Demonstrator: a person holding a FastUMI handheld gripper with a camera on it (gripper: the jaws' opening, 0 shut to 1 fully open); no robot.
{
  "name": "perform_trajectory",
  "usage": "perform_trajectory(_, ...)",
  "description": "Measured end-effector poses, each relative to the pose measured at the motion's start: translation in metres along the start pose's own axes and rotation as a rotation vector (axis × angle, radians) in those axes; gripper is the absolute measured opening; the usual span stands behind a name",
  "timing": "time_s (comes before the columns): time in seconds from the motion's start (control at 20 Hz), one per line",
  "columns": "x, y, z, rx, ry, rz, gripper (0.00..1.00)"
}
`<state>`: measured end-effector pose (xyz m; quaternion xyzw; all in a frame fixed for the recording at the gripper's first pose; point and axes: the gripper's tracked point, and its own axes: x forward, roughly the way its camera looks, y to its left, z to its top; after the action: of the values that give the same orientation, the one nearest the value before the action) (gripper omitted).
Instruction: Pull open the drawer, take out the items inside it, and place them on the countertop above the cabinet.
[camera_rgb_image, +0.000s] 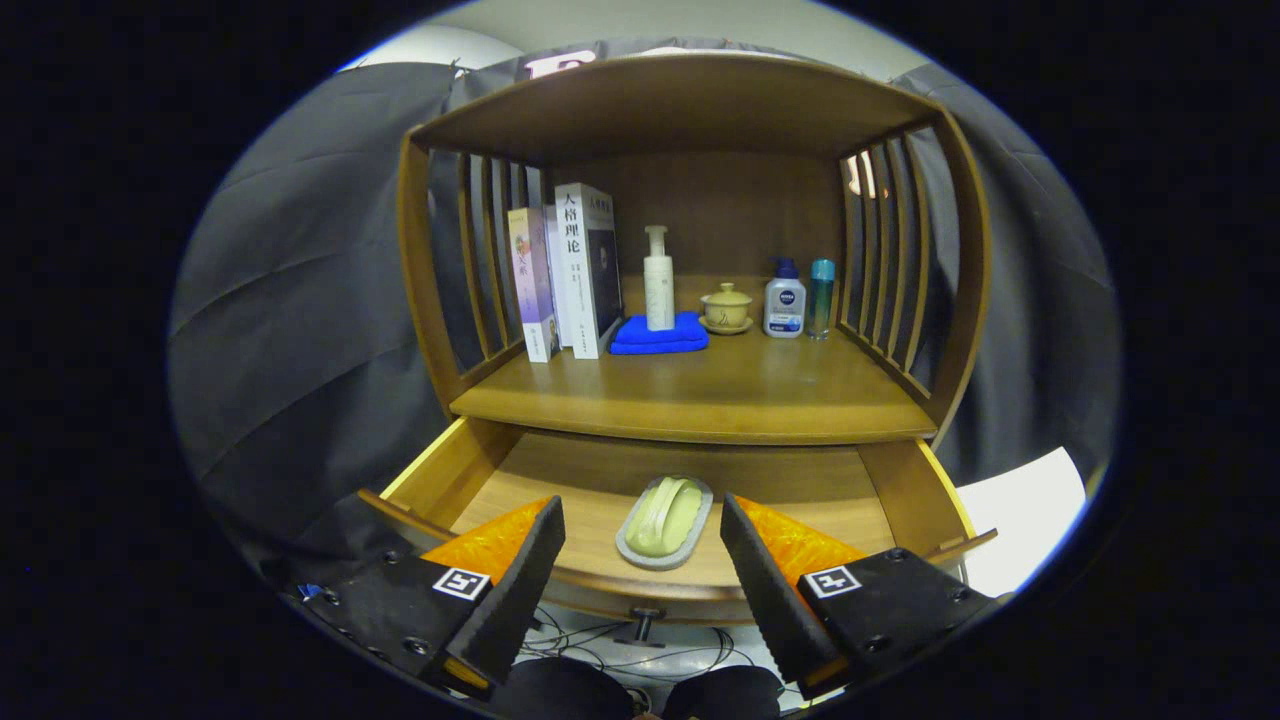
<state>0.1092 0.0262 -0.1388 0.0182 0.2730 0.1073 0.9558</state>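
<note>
While the drawer (600, 480) is seen pulled open | soap dish (664, 521) is found lying inside it, just ahead of and between the fingers | gripper (642, 545) fingers are held wide apart, nothing clamped.

The gripper (642, 520) hangs with its fingers spread wide, and those fingers (520, 580) cover the front corners of the drawer (590, 505), hiding part of its floor on both sides. The green item (665, 518) on its grey dish (640, 553) sits between them; what it is can't be made out. The countertop (700, 395) overhangs the drawer's back, so its rear is out of sight. The knob (642, 625) peeks out below the drawer's front. Labels on the small bottles (785, 300) are too tiny to tell.
</note>
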Motion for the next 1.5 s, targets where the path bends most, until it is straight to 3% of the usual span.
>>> perform_trajectory(0.35, 0.065, -0.001, -0.01, 0.037, 0.226, 0.002, 0.98)
perform_trajectory(0.55, 0.094, -0.016, -0.031, 0.018, 0.343, -0.046, 0.98)
perform_trajectory(0.75, 0.11, -0.015, -0.048, 0.118, 0.422, -0.029, 0.93)
perform_trajectory(0.9, 0.118, -0.017, -0.051, 0.094, 0.448, -0.041, 0.72)
perform_trajectory(1.0, 0.122, -0.014, -0.058, 0.098, 0.477, -0.037, 0.63)
perform_trajectory(1.15, 0.126, -0.011, -0.063, 0.093, 0.502, -0.037, 0.63)
perform_trajectory(1.3, 0.129, -0.009, -0.074, 0.101, 0.523, -0.041, 0.34)
perform_trajectory(1.35, 0.13, -0.007, -0.066, 0.114, 0.513, -0.017, 0.34)
perform_trajectory(1.5, 0.118, -0.002, -0.075, 0.095, 0.515, 0.021, 0.16)
